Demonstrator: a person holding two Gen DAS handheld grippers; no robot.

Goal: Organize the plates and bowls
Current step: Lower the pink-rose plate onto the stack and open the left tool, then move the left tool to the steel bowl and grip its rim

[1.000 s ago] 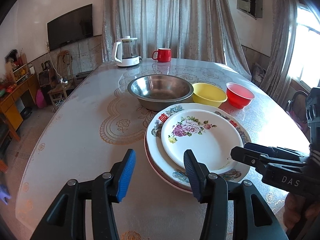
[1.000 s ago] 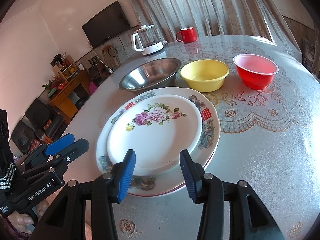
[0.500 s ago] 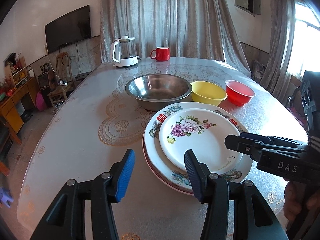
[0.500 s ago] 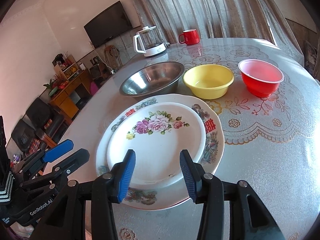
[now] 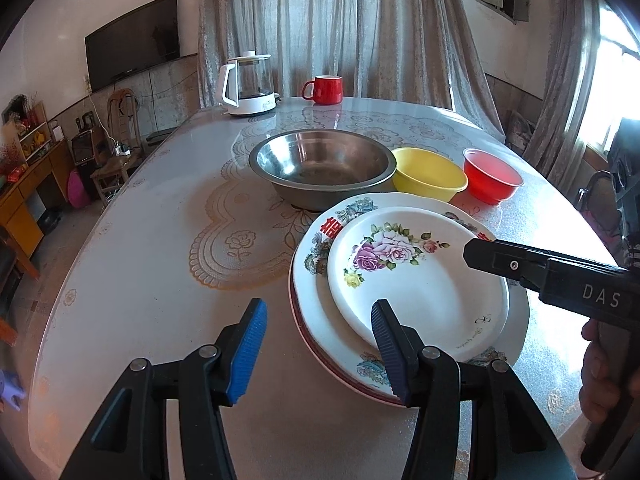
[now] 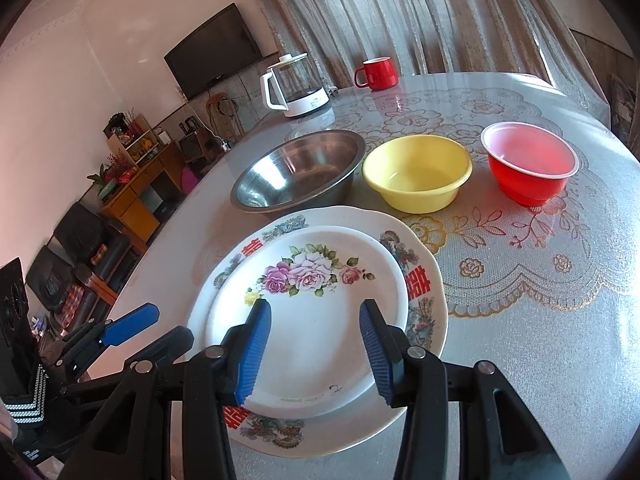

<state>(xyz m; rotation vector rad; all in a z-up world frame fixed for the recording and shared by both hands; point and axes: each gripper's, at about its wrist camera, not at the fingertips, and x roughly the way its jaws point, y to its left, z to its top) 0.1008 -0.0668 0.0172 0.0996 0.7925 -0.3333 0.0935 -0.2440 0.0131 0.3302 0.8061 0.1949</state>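
Right gripper: right gripper [image 6: 314,350] hovers with its blue pads spread wide over the near half of the small rose plate [image 6: 308,320], gripping nothing; from the left wrist view its black body reaches in across the plate's right edge.
Left gripper: left gripper [image 5: 318,352] is likewise released and empty, low over the table [image 5: 160,248] at the near-left rim of the plate stack, one finger overlapping the rim in view.
Plates: the small rose plate lies centred on a larger plate with red double-happiness characters [image 6: 420,280]; a red rim showing under that one suggests at least 1 more plate beneath. Largest below, smallest on top, so this stack looks finished.
Bowls: steel bowl [image 6: 300,172], yellow bowl [image 6: 418,172] and red bowl [image 6: 530,168] stand in a row behind the plates, largest to smallest, the steel and yellow ones almost touching, none nested.
Likely reason for row: the sizes step down, so I judge they are lined up for nesting into the steel bowl.
Stage: plates done, bowls not yet.
Bystanders: glass kettle [image 5: 250,84] and red mug [image 5: 324,89] sit at the far edge, well apart from the work.
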